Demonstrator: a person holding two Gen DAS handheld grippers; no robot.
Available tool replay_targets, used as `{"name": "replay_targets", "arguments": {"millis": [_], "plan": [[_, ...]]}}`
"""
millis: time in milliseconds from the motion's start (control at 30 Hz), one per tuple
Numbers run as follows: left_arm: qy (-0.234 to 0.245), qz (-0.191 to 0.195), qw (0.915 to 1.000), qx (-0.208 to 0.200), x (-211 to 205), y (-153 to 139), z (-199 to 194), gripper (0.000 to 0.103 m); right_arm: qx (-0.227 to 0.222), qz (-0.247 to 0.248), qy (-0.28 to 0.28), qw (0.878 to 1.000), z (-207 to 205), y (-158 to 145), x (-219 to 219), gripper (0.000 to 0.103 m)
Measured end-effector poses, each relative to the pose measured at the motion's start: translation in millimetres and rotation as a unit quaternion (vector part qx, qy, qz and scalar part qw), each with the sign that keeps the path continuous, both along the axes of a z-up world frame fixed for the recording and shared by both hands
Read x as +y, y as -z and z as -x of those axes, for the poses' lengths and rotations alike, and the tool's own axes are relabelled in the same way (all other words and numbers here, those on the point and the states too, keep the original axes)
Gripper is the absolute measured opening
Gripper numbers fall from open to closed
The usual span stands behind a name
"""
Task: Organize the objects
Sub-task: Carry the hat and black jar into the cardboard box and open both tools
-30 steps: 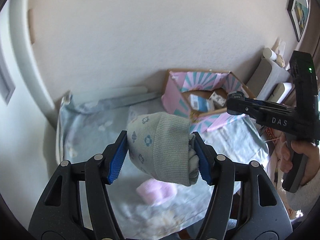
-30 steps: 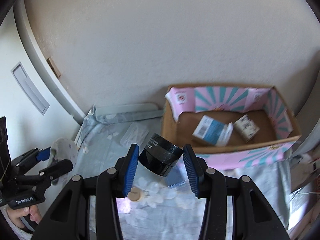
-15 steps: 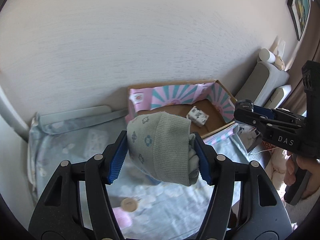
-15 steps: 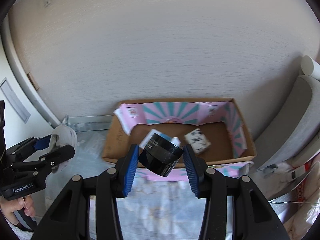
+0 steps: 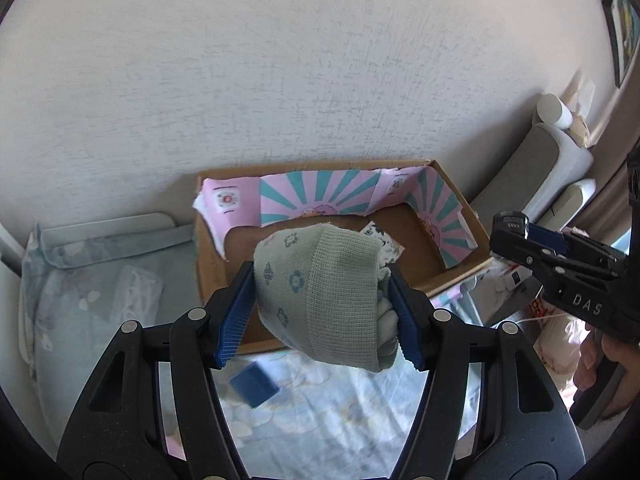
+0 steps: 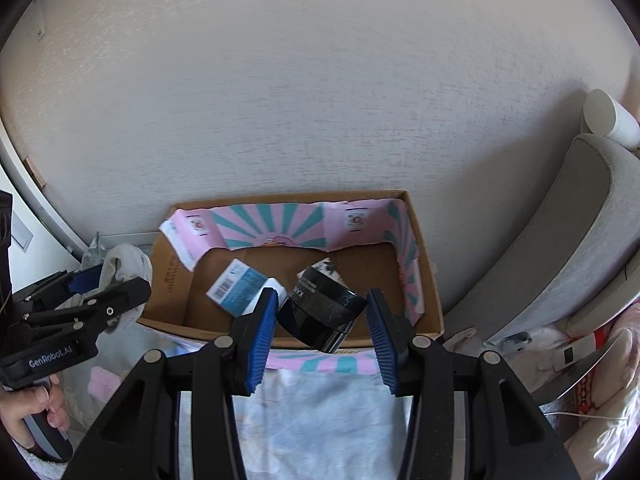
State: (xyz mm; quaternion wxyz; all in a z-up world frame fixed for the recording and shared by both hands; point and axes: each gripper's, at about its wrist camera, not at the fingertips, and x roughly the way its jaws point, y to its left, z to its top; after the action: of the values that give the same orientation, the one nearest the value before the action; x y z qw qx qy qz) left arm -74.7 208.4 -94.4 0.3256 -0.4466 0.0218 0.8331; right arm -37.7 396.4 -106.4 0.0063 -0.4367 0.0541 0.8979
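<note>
Landmark for this record: the cardboard box (image 6: 424,280), open-topped, lined with pink and teal paper, standing against the pale wall (image 6: 320,100) on a bed covered with a light blue floral sheet (image 5: 340,400).

Left gripper (image 5: 324,300): clenched on a rolled grey sock bundle (image 5: 320,292) with small blue flower marks. Both blue pads press into the roll's sides. The bundle hangs in the air over the near-left part of the box, clear of the sheet.

Right gripper (image 6: 322,320): clamped on a black round jar (image 6: 320,312) with pale lettering on its side, tilted between the pads. The jar sits above the box's front wall, roughly at its middle.

Inside the box: a blue and white packet (image 6: 238,288) with a barcode lies on the floor towards the left wall; a small white carton with dark print (image 5: 384,240) lies behind the jar, mostly covered in both views, so its print cannot be read.

Outside the box: a small dark blue block (image 5: 254,384) rests on the sheet just in front of the front wall. A clear plastic packet (image 5: 132,292) lies on the sheet to the left of the box. A grey cushioned seat back (image 6: 560,240) stands to the right of the box.

A hand (image 6: 32,412) grips the left tool's handle, left of the box.
</note>
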Motion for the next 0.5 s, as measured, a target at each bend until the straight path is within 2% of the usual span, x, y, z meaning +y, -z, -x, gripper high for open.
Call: {"name": "replay_targets", "arguments": {"millis": [333, 500], "plan": [[-0.021, 0.025, 0.9995, 0.0, 41.9, -1.8, 27.0, 0.059, -0.006, -0.007, -0.024, 1.0, 35.6, 1.9, 29.8, 0.042], [-0.039, 0.047, 0.9981, -0.008, 58.2, 8.2, 46.7, 0.059, -0.018, -0.01, -0.048, 0.999, 62.3, 6.6, 35.8, 0.042]]}}
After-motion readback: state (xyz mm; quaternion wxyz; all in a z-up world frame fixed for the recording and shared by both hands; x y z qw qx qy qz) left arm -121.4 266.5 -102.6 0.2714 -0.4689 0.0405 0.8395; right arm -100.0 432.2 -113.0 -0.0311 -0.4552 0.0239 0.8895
